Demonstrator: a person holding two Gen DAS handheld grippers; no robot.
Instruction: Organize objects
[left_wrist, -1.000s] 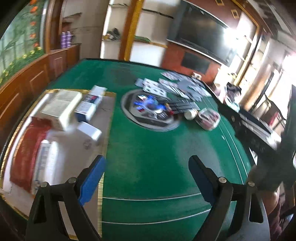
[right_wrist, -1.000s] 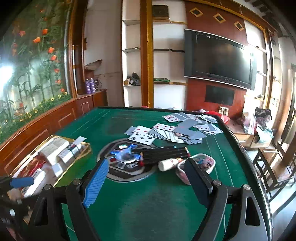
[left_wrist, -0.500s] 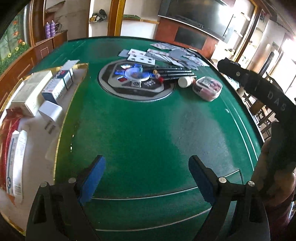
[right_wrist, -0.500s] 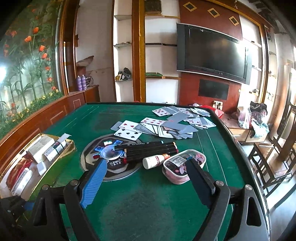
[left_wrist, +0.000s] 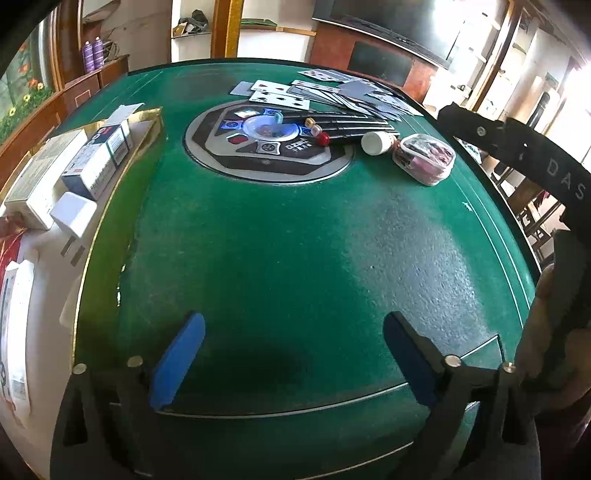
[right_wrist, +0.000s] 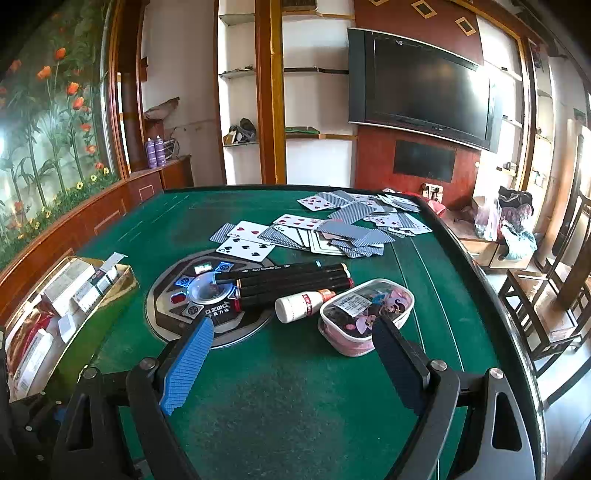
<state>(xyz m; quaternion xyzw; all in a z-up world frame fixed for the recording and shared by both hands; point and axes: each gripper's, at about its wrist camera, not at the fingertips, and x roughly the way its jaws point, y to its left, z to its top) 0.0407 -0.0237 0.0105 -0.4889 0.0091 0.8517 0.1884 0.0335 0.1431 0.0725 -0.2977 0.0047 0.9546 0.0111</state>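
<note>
A green felt table (left_wrist: 295, 251) holds a round console (left_wrist: 266, 144), several black markers (right_wrist: 291, 282), a small white bottle (right_wrist: 304, 304) lying on its side, a clear pink pouch (right_wrist: 364, 314) and scattered playing cards (right_wrist: 332, 230). A gold tray (left_wrist: 88, 258) at the left holds boxes (left_wrist: 98, 160), a white charger (left_wrist: 74, 214) and packets. My left gripper (left_wrist: 291, 354) is open and empty above bare felt near the front. My right gripper (right_wrist: 291, 354) is open and empty, just short of the pouch and bottle. The pouch (left_wrist: 424, 158) and bottle (left_wrist: 376, 142) also show in the left wrist view.
The right gripper's black body (left_wrist: 535, 166) crosses the right edge of the left wrist view. Wooden chairs (right_wrist: 543, 295) stand beyond the table's right edge. A wooden cabinet (right_wrist: 110, 206) runs along the left wall. A TV (right_wrist: 424, 88) hangs behind.
My left gripper has swung from over the tray toward the table's middle and tilted down. My right gripper has moved forward toward the pouch and bottle. Both stay open.
</note>
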